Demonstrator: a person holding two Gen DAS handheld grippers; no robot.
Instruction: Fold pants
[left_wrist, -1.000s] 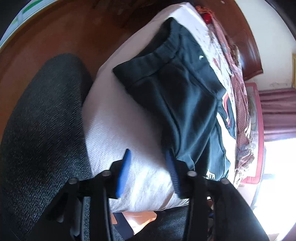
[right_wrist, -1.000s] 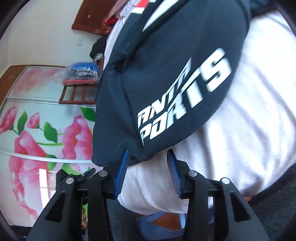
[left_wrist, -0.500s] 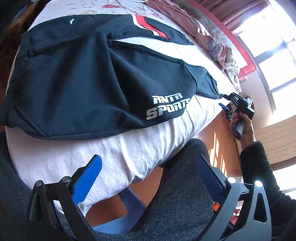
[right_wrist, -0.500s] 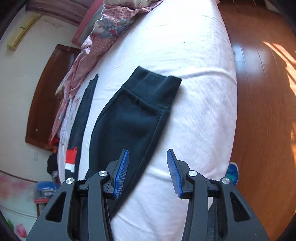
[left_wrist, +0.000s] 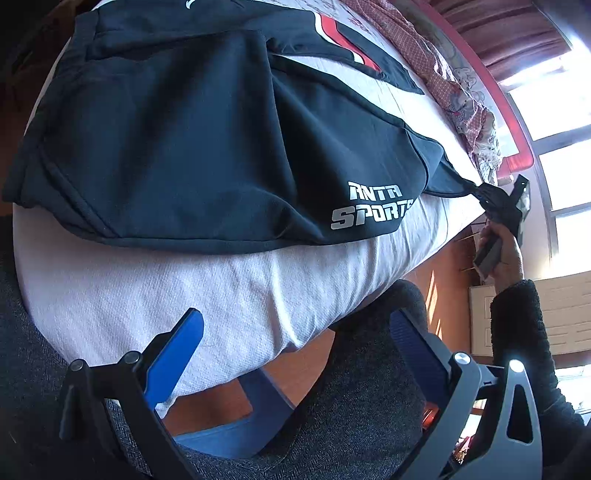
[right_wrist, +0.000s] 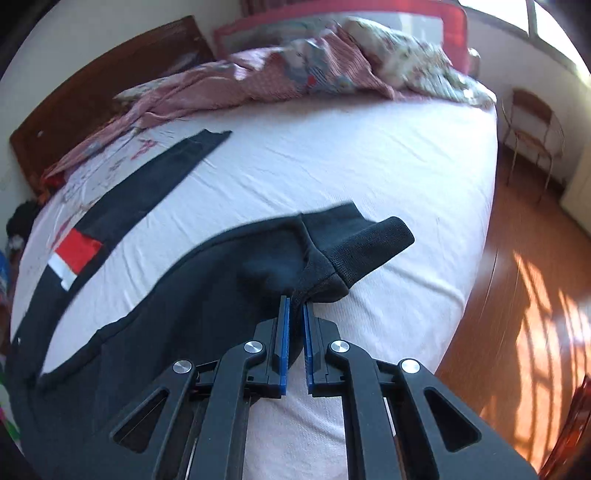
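Lying lengthwise along the bed's (right_wrist: 369, 155) near edge, one pair of dark pants (left_wrist: 192, 147) stretches waistband to cuffs. The right gripper (right_wrist: 294, 308) has just closed, clamped on a cuff (right_wrist: 354, 251); the left gripper (left_wrist: 295, 332) gapes wide, empty.

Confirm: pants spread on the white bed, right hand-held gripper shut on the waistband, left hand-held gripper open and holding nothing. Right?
Not quite. The right hand-held gripper is shut on an ankle cuff, not the waistband; the right wrist view shows the ribbed cuff bunched between its pads. The rest stands: the pants lie on the white bed, and the left hand-held gripper is open and holds nothing.
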